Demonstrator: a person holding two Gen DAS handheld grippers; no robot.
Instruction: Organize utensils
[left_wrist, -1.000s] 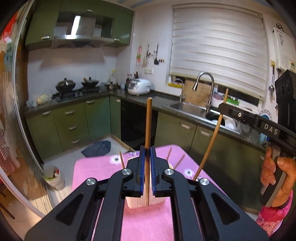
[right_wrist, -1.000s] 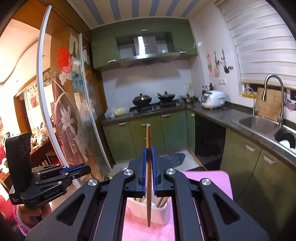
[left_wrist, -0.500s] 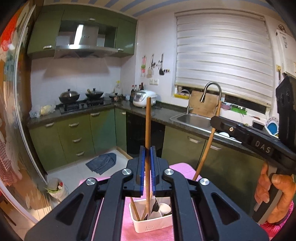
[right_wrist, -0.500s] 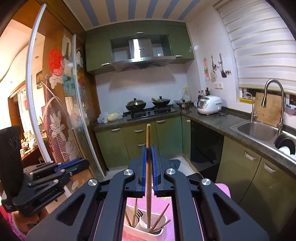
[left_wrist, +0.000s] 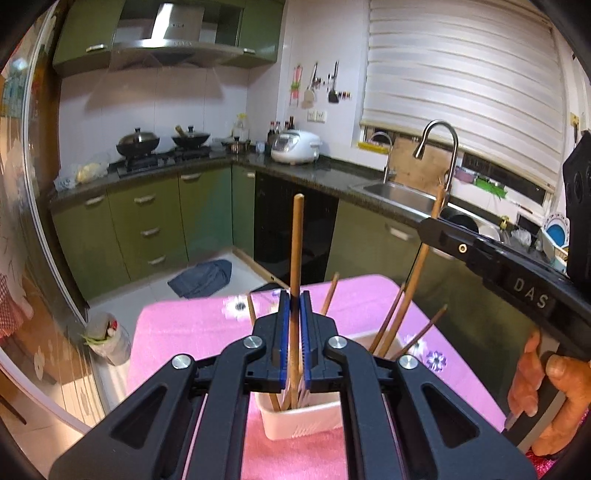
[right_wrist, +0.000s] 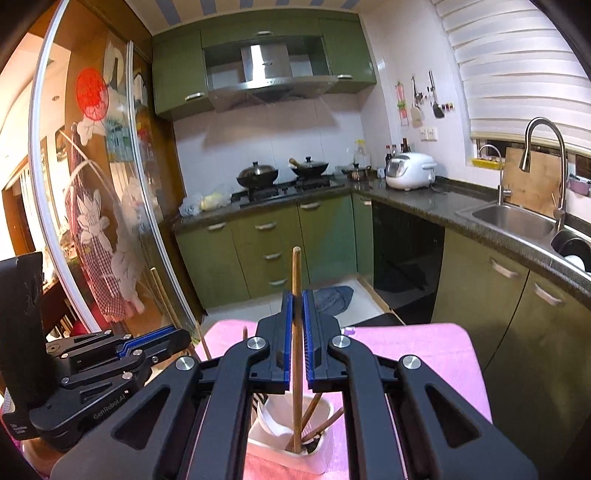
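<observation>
My left gripper (left_wrist: 294, 299) is shut on an upright wooden chopstick (left_wrist: 296, 251) whose lower end dips into a white utensil holder (left_wrist: 303, 417) on the pink table cloth (left_wrist: 184, 332). Several other chopsticks lean in that holder. My right gripper (right_wrist: 297, 295) is shut on a second upright chopstick (right_wrist: 296, 280), its tip inside the same white holder (right_wrist: 291, 450) beside a white spoon (right_wrist: 271, 424). In the left wrist view the right gripper (left_wrist: 424, 230) reaches in from the right with its chopstick (left_wrist: 417, 280). In the right wrist view the left gripper (right_wrist: 184, 334) shows at lower left.
Green cabinets and a dark counter wrap round the kitchen, with a stove (right_wrist: 280, 188), a rice cooker (right_wrist: 410, 171) and a sink with tap (right_wrist: 509, 218). A blue cloth (left_wrist: 201, 277) lies on the floor. A bin (left_wrist: 107, 343) stands beside the table. A person's hand (left_wrist: 543, 387) grips the right handle.
Both grippers have sunk and moved forward toward the white holder. The chopstick tips, which hung above it before, now reach down into it.
</observation>
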